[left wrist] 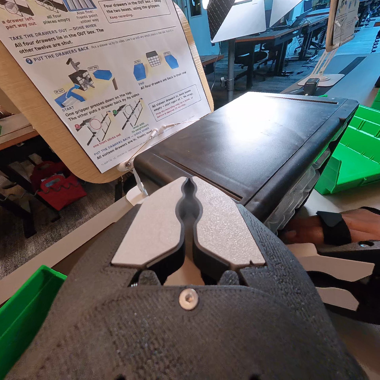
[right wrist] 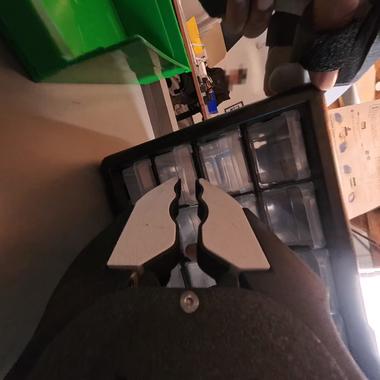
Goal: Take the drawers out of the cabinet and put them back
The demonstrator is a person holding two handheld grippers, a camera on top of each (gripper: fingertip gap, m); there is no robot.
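Note:
The black cabinet (left wrist: 257, 139) stands on a white table, with clear plastic drawers in its front (right wrist: 281, 148). My left gripper (left wrist: 189, 182) is shut and empty, its tips over the near edge of the cabinet's top. My right gripper (right wrist: 188, 181) is at the cabinet's front, its fingers closed on the ribbed handle of a clear drawer (right wrist: 174, 162) in the row nearest the table. That drawer stands slightly proud of its neighbours. The right gripper also shows in the left wrist view (left wrist: 333, 267), held by a hand in front of the drawers.
A green bin (left wrist: 362, 156) lies beside the cabinet and another green bin (left wrist: 22, 312) sits at the near left. It also shows in the right wrist view (right wrist: 92, 41). An instruction sheet on a wooden board (left wrist: 107, 82) stands behind the cabinet. The table edge (left wrist: 61, 244) runs on the left.

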